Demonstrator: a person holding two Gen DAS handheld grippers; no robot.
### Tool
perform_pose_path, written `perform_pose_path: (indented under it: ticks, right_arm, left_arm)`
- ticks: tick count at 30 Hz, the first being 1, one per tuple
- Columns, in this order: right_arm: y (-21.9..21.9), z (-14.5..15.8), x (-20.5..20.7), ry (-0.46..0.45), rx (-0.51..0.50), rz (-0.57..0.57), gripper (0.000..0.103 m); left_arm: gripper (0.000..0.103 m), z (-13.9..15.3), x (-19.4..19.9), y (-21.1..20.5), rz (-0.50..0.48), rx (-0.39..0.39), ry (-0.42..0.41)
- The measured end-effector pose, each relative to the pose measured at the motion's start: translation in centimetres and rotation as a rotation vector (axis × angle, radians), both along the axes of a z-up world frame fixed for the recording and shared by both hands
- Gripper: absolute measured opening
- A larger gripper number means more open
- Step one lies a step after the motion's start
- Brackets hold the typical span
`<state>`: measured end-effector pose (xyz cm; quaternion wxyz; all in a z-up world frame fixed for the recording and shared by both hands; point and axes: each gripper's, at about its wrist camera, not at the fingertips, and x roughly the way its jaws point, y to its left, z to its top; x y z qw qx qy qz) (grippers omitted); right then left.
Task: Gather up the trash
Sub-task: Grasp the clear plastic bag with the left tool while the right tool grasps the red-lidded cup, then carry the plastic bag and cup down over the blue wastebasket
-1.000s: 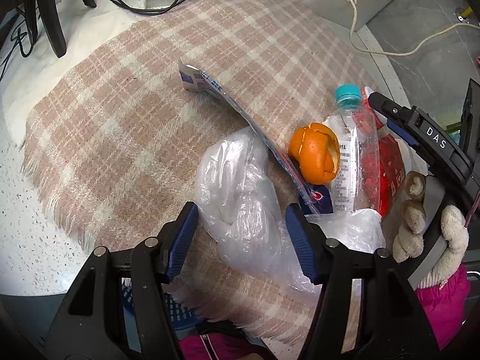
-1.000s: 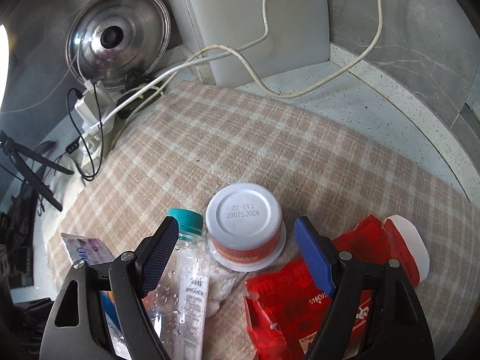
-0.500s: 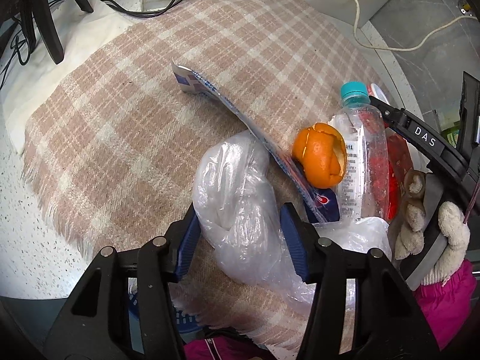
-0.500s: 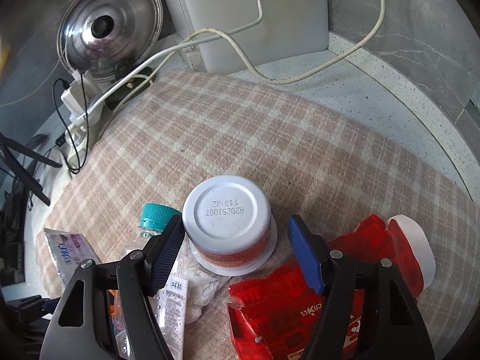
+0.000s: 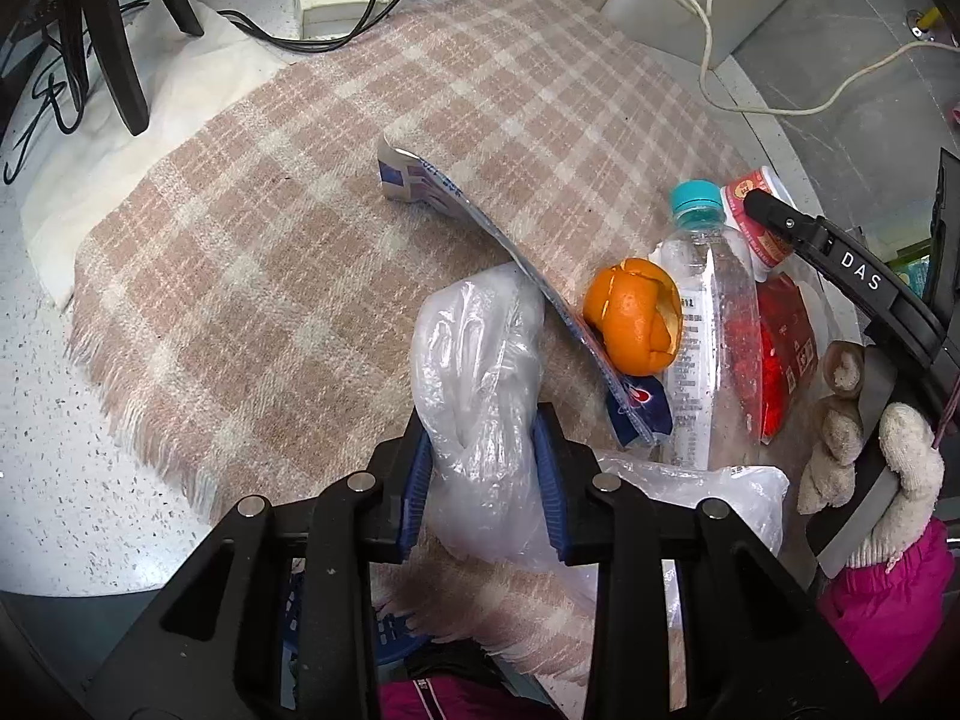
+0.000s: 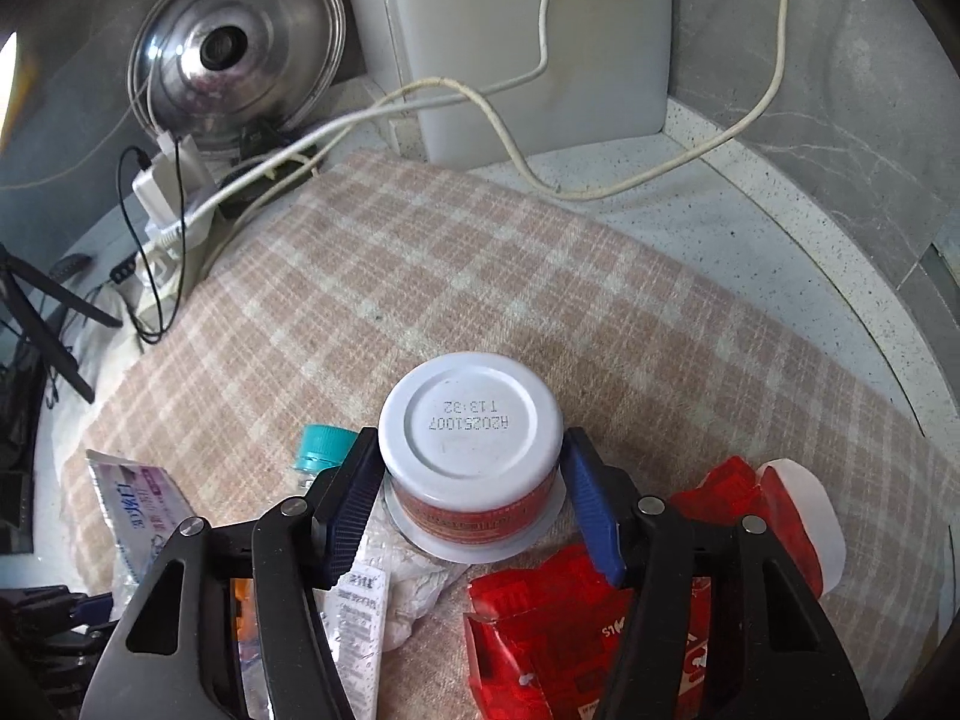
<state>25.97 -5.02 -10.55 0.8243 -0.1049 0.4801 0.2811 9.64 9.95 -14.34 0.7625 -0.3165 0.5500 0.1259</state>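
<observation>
- Left wrist view: the left gripper [image 5: 483, 468] has just been closing, and its blue pads [image 5: 416, 483] now press both sides of a crumpled clear plastic bag [image 5: 480, 360], which lies on the pink-and-cream checked woollen cloth [image 5: 336, 192] near the cloth's near edge.
- Just right of the bag, a long blue-and-white foil wrapper [image 5: 510, 252] stands on edge, with a curled orange peel [image 5: 636, 324] against its right side.
- Further right lies a clear plastic bottle with a teal cap [image 5: 699, 276], then a torn red carton [image 5: 780, 354].
- A hand in a white knitted glove [image 5: 864, 456] holds the other tool at the right edge.
- Right wrist view: the right gripper [image 6: 471, 495] has just been closing on an upturned white plastic cup with a red label [image 6: 471, 438]; the left pad touches its side, the right pad [image 6: 591, 510] sits just beside it, so no full grip yet.
- The cup stands on the cloth between the bottle and the red carton.
- Far left, a round steel pot lid [image 6: 240, 54] leans against the wall.
</observation>
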Motion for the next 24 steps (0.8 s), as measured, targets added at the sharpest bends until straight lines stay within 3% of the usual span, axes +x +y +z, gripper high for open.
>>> perform_pose_path:
  ticks: [12,24]
  right_arm:
    - [-2.4,3.9,-2.1,-0.037,0.081,-0.051,0.059]
    - [-4.9,8.2,-7.8,-0.06,0.16,-0.046,0.059]
  left_arm:
    - [0.031,3.7,-3.4,0.7,-0.007,0.058,-0.069]
    - [0.031,5.4,-7.6,1.1,-0.031,0.08,-0.099]
